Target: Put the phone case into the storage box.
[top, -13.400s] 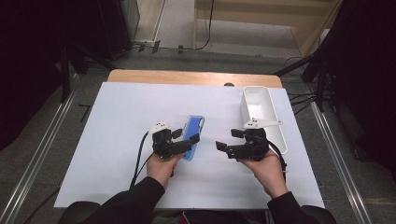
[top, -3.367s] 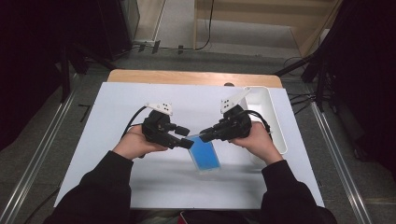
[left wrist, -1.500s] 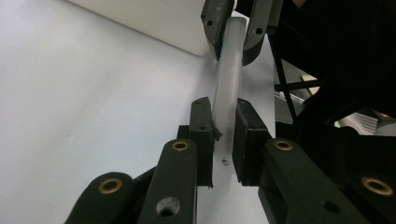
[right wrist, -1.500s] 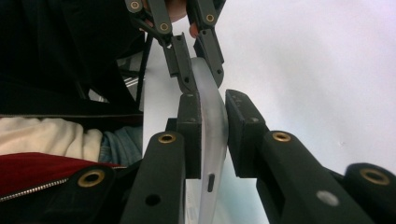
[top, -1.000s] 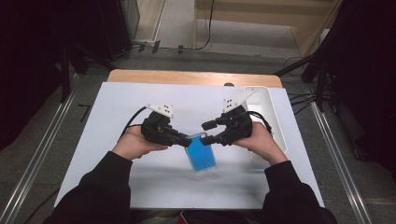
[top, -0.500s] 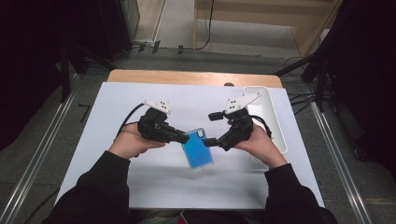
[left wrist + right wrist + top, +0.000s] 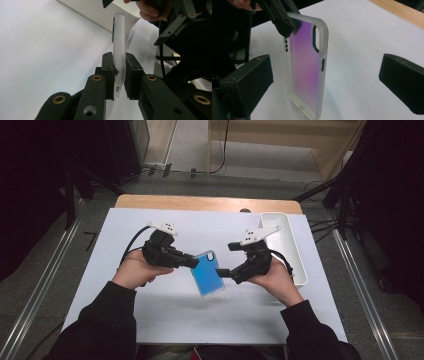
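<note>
Case (image 7: 208, 274) lengthwise toward person, left-tool-held.

The high view looks forward and down from above the person's side of the white table (image 7: 150, 320), taking in the whole top, its far wooden edge and the floor beyond; forearms enter from the bottom edge.

The left gripper view rides on the left gripper (image 7: 119, 75), very near its two black jaws, and faces along them toward the table's right edge, where the white tray (image 7: 100, 12) and the right gripper (image 7: 185, 22) stand.

The right gripper view sits just behind the right gripper's own wide-set jaws, facing toward the far wooden edge.

All three views share the phone case (image 7: 207, 273) (image 7: 119, 40) (image 7: 308, 67) over the table's middle.
</note>
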The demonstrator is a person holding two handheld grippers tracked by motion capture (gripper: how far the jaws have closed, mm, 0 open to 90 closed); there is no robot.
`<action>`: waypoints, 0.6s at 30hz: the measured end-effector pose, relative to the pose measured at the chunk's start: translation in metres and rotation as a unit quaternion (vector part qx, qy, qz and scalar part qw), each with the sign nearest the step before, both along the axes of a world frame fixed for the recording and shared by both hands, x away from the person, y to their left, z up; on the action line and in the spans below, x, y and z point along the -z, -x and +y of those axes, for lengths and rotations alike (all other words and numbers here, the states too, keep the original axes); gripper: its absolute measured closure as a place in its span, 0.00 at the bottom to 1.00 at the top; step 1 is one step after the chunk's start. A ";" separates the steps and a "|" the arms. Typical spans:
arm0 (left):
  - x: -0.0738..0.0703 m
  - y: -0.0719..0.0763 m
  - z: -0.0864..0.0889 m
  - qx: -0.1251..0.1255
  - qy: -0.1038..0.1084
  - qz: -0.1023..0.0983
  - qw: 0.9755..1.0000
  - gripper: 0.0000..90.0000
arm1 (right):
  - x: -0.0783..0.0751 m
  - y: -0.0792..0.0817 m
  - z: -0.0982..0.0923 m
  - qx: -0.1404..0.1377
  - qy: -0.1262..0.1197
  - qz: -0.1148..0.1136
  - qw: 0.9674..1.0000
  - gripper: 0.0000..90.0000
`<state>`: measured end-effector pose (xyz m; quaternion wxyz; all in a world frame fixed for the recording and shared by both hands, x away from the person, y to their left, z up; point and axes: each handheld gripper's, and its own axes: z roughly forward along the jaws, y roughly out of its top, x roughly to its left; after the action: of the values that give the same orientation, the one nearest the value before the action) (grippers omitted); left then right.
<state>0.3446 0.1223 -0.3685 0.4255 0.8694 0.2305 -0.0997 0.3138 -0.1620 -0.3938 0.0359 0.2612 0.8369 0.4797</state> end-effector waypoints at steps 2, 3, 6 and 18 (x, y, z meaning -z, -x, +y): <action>-0.002 0.000 0.001 -0.009 -0.001 0.002 1.000 0.88 | 0.001 0.001 0.000 0.011 -0.001 -0.001 1.000 0.00; -0.002 0.000 0.001 -0.009 -0.001 0.002 1.000 0.88 | 0.002 0.001 0.000 0.015 -0.004 -0.001 1.000 0.00; -0.004 -0.001 0.002 -0.029 -0.009 0.006 1.000 0.88 | 0.004 0.002 0.001 0.028 -0.010 0.010 0.999 0.00; -0.010 -0.001 0.005 -0.066 -0.014 0.015 0.998 0.88 | 0.012 0.012 0.004 0.079 -0.025 0.004 0.997 0.00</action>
<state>0.3456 0.1274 -0.3586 0.4153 0.8565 0.2955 -0.0810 0.3016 -0.1578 -0.4057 0.0640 0.3295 0.8012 0.4953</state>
